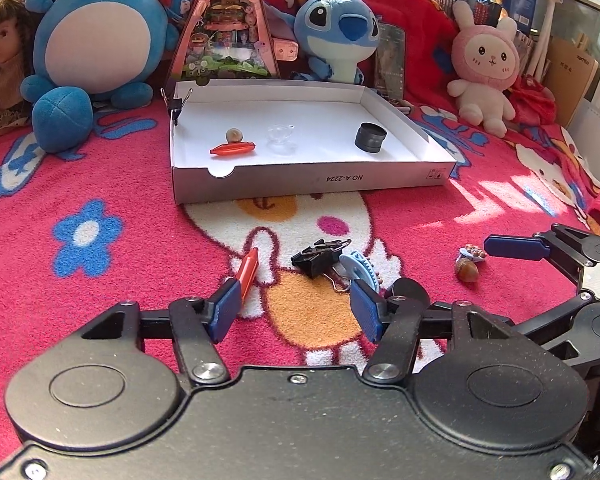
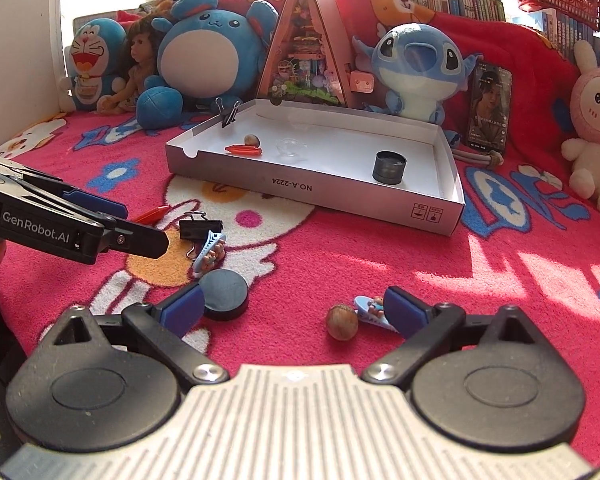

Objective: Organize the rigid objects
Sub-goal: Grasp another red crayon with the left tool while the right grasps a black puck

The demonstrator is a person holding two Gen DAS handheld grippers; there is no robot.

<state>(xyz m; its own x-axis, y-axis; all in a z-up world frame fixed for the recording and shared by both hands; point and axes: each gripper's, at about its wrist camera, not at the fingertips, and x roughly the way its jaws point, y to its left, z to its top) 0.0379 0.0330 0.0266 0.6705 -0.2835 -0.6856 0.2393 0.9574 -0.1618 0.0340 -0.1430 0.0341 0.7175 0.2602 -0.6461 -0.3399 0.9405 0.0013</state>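
A white cardboard tray (image 1: 312, 182) (image 2: 340, 200) lies on the red blanket. It holds an orange spindle (image 1: 233, 148), a small nut (image 1: 233, 134), a clear cup (image 1: 281, 136) and a black cylinder (image 1: 370, 137). On the blanket near me lie an orange crayon (image 1: 249, 270), a black binder clip (image 1: 318, 260), a blue hair clip (image 1: 360, 268), a black disc (image 2: 223, 294), an acorn (image 2: 342, 322) and a second small hair clip (image 2: 372, 310). My left gripper (image 1: 294, 312) is open and empty just short of the binder clip. My right gripper (image 2: 294, 312) is open and empty, with the acorn between its fingers.
Plush toys (image 1: 100, 44), a doll (image 1: 0, 68), a triangular toy house (image 1: 228, 28) and a phone (image 2: 488, 108) line the back behind the tray. A binder clip (image 1: 176, 104) is clipped on the tray's far left corner. Bookshelves stand behind.
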